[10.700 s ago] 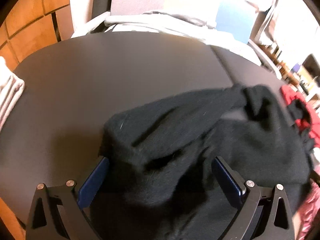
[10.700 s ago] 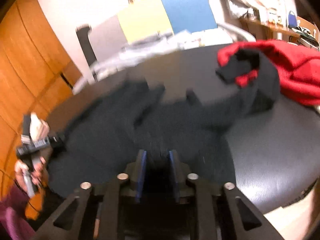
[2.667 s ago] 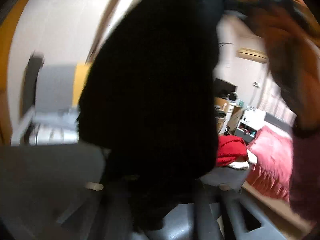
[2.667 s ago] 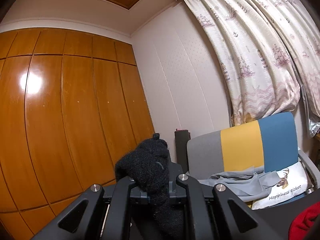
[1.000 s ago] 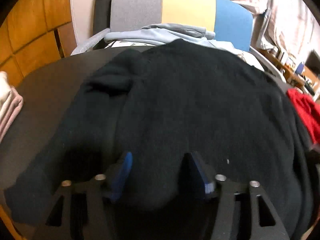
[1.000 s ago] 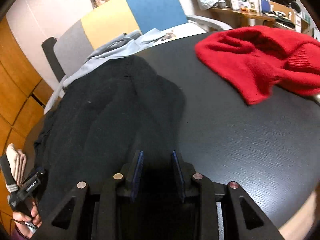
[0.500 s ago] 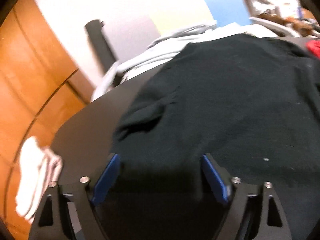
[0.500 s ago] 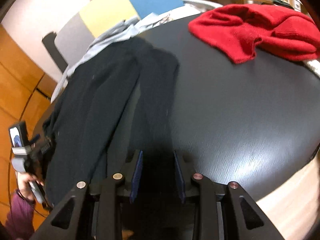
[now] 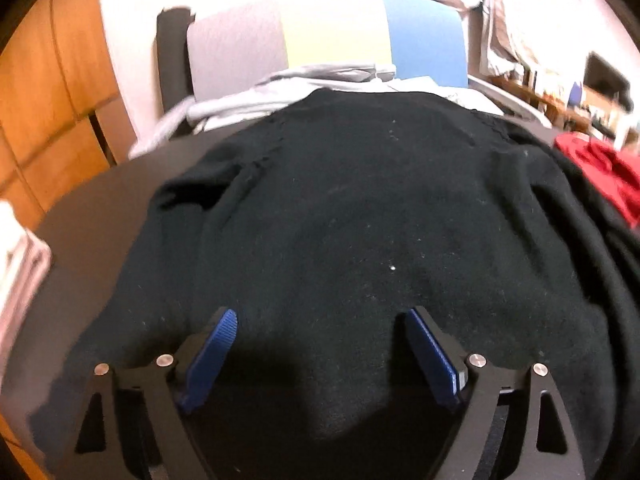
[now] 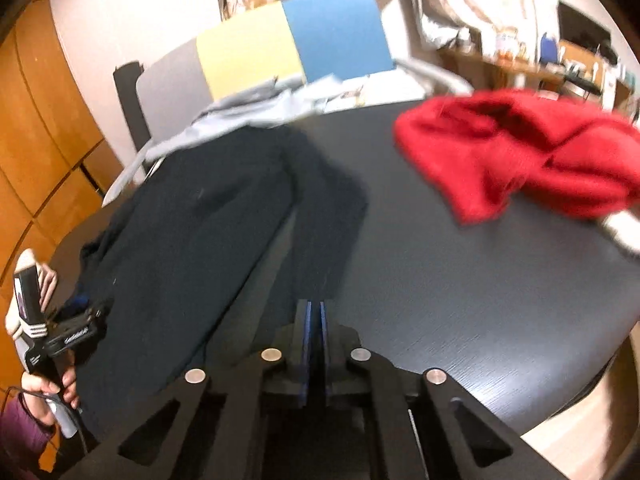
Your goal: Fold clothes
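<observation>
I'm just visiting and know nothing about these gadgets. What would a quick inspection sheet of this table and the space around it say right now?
Surface: dark round table, bare on its near right part.
Job's things: black sweater spread flat, one sleeve lying along its right side.
Clutter: red garment bunched at the far right; pale folded cloth at the left edge.
Grippers: left gripper over the sweater's near hem, jaws just opened wide, nothing pinched; right gripper shut, jaws just closed at the sleeve's end; whether they pinch it cannot be told.
Cables: thin cord below the person's hand.
Surroundings: grey, yellow and blue chair, wooden wardrobe doors, curtains.
</observation>
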{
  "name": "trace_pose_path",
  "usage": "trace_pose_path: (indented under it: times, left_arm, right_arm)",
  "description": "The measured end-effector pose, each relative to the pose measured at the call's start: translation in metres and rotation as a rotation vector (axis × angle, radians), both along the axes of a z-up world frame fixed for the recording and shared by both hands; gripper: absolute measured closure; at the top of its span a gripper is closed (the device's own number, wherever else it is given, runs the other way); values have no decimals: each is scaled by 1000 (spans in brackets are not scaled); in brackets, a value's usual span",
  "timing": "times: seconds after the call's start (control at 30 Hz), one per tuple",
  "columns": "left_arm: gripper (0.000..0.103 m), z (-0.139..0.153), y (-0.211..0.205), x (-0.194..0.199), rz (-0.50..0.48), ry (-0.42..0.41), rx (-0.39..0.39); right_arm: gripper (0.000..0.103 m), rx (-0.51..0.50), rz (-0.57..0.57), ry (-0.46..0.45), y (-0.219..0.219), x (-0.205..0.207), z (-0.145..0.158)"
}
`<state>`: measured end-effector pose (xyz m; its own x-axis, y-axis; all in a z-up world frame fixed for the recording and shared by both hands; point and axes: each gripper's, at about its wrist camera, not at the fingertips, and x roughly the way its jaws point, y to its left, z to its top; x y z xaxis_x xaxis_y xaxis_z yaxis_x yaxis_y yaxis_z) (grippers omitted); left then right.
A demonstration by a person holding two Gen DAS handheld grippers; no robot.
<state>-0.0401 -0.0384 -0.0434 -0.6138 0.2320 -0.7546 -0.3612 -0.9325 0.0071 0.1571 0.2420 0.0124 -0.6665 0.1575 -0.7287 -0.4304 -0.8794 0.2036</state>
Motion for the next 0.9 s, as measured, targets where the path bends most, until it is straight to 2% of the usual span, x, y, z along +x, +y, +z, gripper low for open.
trace_pose_path:
  times: [0.07, 0.17, 0.27, 0.3, 0.33, 0.37, 0.47, 0.67, 0.73, 0.83, 0.9]
  left_arm:
    - [7, -3, -9, -8, 28, -55, 64]
    - [7, -3, -7, -3, 26, -39, 50]
    - [7, -4, -4, -2, 26, -25, 38]
    - [7, -4, -3, -2, 27, -24, 39]
    - [6, -4, -5, -2, 27, -25, 44]
    - [6, -5, -6, -2, 27, -25, 47]
    - [6, -6, -6, -3, 28, -20, 48]
    - [0, -6, -7, -4, 46, -23, 40]
    - [0, -6, -7, -4, 50, -25, 40]
    - [0, -6, -6, -3, 54, -20, 36]
    - [0, -6, -6, -2, 56, -19, 35]
  right_arm:
    - [100, 40, -26, 10, 21, -2, 16]
    - [100, 83, -57, 8, 56, -3, 44]
    - [95, -51, 23, -4, 70, -5, 51]
    - [91, -114, 60, -10, 67, -5, 47]
    - [79, -151, 85, -34, 58, -5, 38]
    - [75, -180, 106, -64, 47, -4, 27]
    - [75, -233, 140, -136, 18, -2, -3]
    - [70, -299, 142, -187, -37, 5, -46]
    - [70, -241, 140, -174, -46, 4, -49]
    - [93, -180, 163, -165, -47, 1, -47]
    - [96, -108, 152, -153, -33, 1, -33]
